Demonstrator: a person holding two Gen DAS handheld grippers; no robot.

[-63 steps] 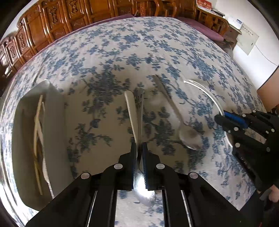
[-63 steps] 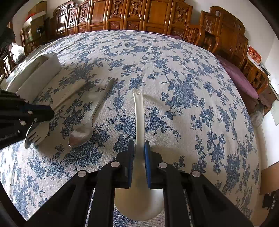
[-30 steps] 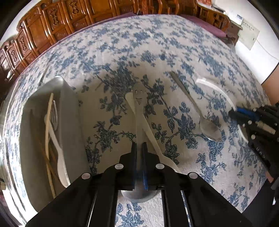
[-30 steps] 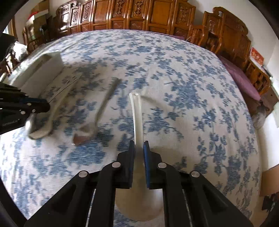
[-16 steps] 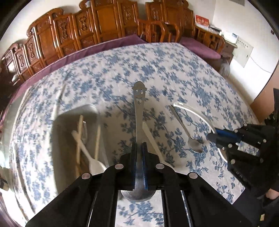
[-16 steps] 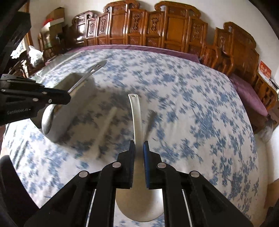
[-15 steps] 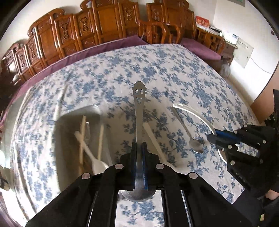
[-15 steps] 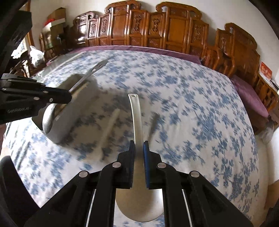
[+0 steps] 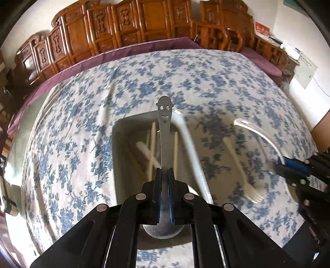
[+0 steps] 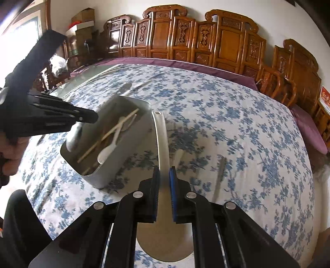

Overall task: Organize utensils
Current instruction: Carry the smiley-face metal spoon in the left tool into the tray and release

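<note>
My left tongs (image 9: 164, 175) pinch the steel spoon (image 9: 165, 132) by its neck, handle pointing ahead over the bin (image 9: 123, 165) below. My right tongs (image 10: 164, 175) clamp the white ladle (image 10: 162, 140), just right of that bin (image 10: 115, 165).

Carved wooden chairs (image 10: 206, 39) are standing in a row behind the table (image 10: 237, 115), against a pale wall (image 10: 115, 8). Daylight is coming through a window (image 10: 18, 28) left of the chairs. Boxes (image 10: 82, 18) are sitting beside it.
</note>
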